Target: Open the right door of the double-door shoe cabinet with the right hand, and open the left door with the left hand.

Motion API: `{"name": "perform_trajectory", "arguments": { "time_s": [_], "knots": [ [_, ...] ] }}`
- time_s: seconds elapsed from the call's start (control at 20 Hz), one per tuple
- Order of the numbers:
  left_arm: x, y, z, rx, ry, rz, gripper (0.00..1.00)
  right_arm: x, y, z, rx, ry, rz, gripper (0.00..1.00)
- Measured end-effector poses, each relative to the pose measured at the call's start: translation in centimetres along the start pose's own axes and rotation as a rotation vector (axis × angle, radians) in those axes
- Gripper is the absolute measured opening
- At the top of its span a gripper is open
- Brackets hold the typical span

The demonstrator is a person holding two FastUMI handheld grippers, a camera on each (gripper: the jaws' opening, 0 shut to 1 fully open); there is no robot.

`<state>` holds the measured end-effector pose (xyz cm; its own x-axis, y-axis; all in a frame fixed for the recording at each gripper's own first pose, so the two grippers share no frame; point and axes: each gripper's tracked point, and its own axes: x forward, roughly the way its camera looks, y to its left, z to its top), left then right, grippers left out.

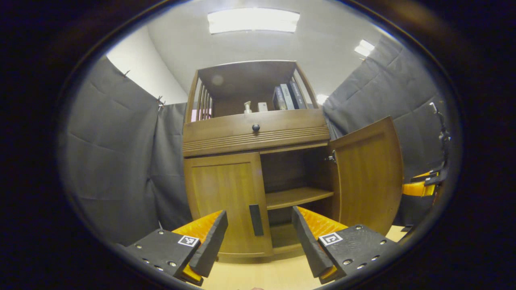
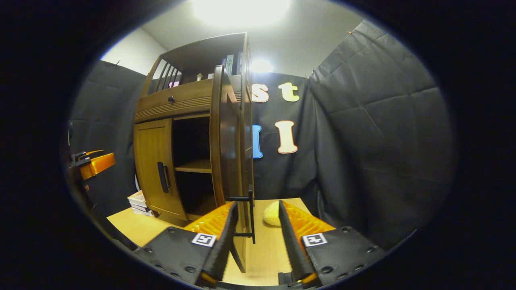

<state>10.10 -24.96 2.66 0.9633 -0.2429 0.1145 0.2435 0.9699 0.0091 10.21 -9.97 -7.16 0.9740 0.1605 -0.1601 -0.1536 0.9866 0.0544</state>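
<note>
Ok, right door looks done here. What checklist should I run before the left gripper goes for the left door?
1. Right door swung open: ok.
2. Left door shut, awaiting pull: ok.
3. Left door's handle unobstructed, between the fingers' line: ok.
4. Left gripper open wide enough for the handle: ok.
5. Right gripper released from the right door's handle: cannot tell; fingers straddle it, contact unclear.
</note>
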Motion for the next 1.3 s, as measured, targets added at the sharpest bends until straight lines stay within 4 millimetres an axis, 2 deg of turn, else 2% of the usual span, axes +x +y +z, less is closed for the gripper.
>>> {"name": "perform_trajectory", "arguments": {
  "time_s": [0.1,0.35,0.6,0.85,0.9,0.95,1.1,1.3],
  "knots": [
    [2.5,-0.1,-0.3,-0.004,-0.006,-0.022,0.94,-1.2,-1.2,1.0,-0.015,-0.024,-0.068,0.99],
    [8.2,-0.5,-0.9,-0.019,-0.033,-0.056,0.94,-3.9,-3.0,1.9,-0.009,-0.055,-0.206,0.97],
    [13.6,0.5,-3.6,-0.034,-0.028,-0.049,0.94,-5.8,-5.0,1.6,-0.011,-0.053,-0.321,0.97],
    [18.4,2.1,-7.9,-0.051,0.005,-0.02,0.94,-6.1,-6.1,1.0,-0.01,-0.028,-0.394,0.97],
    [19.3,2.5,-9.0,-0.056,0.012,-0.014,0.94,-6.0,-6.1,0.9,-0.011,-0.023,-0.404,0.93],
    [20.1,2.8,-10.0,-0.06,0.019,-0.009,0.94,-6.0,-6.1,0.8,-0.013,-0.02,-0.413,0.97],
    [21.5,3.8,-12.7,-0.072,0.03,-0.006,0.94,-5.9,-6.0,0.6,-0.021,-0.012,-0.437,0.97],
    [23.1,3.9,-14.9,-0.061,0.037,-0.019,0.94,-5.7,-6.0,0.1,-0.015,0.002,-0.464,0.97]
  ]
}}
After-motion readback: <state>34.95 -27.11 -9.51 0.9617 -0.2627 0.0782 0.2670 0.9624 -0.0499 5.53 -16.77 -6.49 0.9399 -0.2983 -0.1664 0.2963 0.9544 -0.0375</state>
